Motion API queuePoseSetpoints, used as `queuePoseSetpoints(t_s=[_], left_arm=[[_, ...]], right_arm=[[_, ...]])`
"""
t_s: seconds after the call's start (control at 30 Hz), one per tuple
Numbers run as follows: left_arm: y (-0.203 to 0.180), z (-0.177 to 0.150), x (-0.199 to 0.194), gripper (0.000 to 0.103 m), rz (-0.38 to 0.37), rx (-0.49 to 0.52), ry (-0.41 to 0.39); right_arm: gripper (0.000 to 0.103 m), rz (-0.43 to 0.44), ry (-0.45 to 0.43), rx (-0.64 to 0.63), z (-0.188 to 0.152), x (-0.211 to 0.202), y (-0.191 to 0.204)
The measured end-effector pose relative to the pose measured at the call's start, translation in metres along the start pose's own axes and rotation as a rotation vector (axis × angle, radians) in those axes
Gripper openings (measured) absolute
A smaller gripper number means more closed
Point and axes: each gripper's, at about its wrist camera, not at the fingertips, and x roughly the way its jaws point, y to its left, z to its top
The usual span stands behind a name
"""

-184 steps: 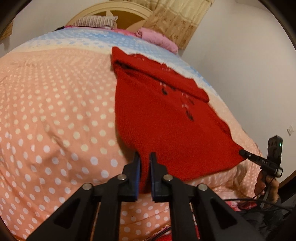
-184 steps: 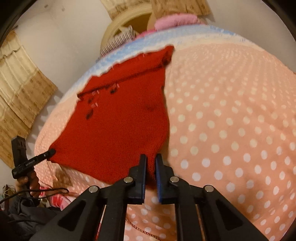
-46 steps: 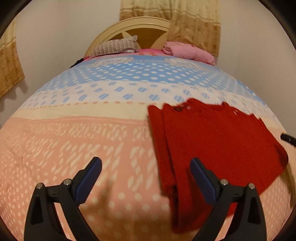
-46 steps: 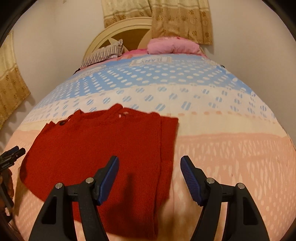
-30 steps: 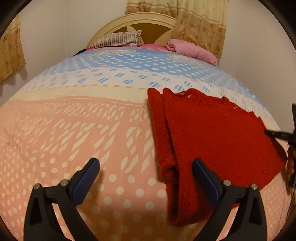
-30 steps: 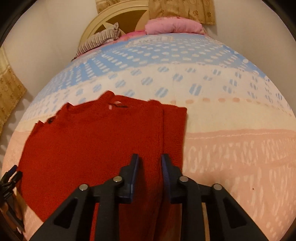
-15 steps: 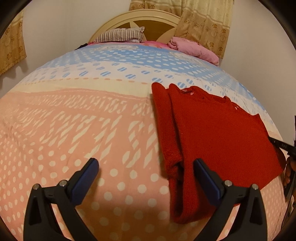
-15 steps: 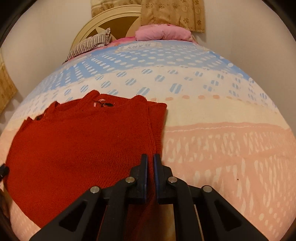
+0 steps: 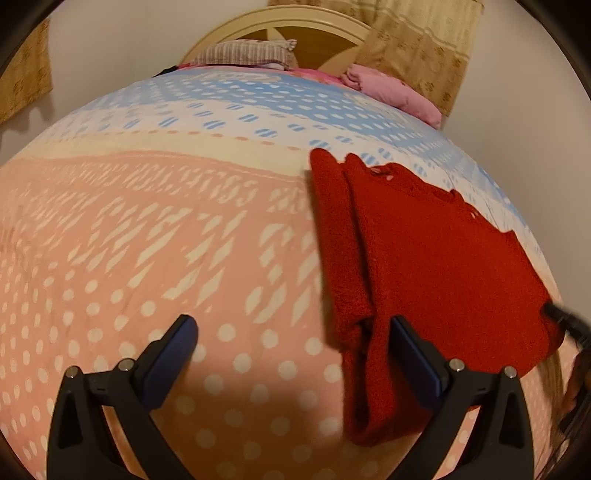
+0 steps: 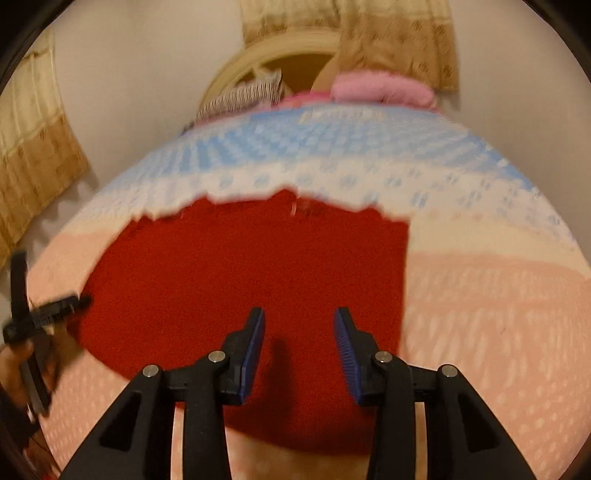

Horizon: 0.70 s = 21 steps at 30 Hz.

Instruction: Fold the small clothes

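Note:
A red knitted sweater [image 10: 240, 266] lies flat on the bed, its neckline pointing toward the headboard. My right gripper [image 10: 299, 332] hovers over its near middle with the jaws opening; nothing is pinched between the blue pads. In the left wrist view the sweater [image 9: 436, 258] sits to the right, with a long folded strip [image 9: 340, 266] along its left edge. My left gripper [image 9: 293, 343] stands wide open, its right finger [image 9: 410, 350] over the near end of that strip and its left finger over bare cover. A hand [image 10: 14, 365] holds the left gripper [image 10: 48, 308] at the sweater's left corner.
The bed cover [image 9: 147, 240] is pink with white dots near me, then cream and blue farther off. A striped pillow [image 9: 243, 51] and a pink pillow [image 9: 395, 94] lie against the rounded headboard [image 9: 295, 26]. Curtains hang behind, and a wall stands close on the right.
The right gripper, shut at the sweater's right edge half a second ago, has opened and shifted left over the sweater's middle. The left gripper stayed wide open and barely moved.

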Motion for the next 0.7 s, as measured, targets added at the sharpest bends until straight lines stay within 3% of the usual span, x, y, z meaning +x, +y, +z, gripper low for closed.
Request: queuePoseSetpoints(t_s=[0.07,0.2,0.33,0.43,0.63,0.7], left_arm=[[0.002,-0.002,-0.001,0.103,-0.001,-0.005,-0.001],[0.003,-0.003,-0.001,0.103,-0.003,-0.011,-0.002],[0.004,-0.003,-0.001,0.103,0.0,-0.008,0.0],[0.005,-0.004,-0.002,0.103,-0.001,-0.011,0.001],[-0.004,-0.002,0.005,0.103,0.052,0.016,0.017],[-0.001,-0.002,0.003,0.103,0.039,0.005,0.01]], right_arm=[[0.041,-0.047,0.049,-0.005,-0.011,0.016,-0.001],[0.041,-0.064,0.022,0.001,-0.017,0.009,0.006],[0.045,0.007,0.005,-0.027,-0.016,0.0,0.028],[0.053,-0.025,0.073,-0.073,-0.021,0.024,0.038],[0.055,-0.045,0.078,-0.079,-0.011,0.036,0.041],[0.056,-0.012,0.097,-0.025,-0.004,0.04,0.032]])
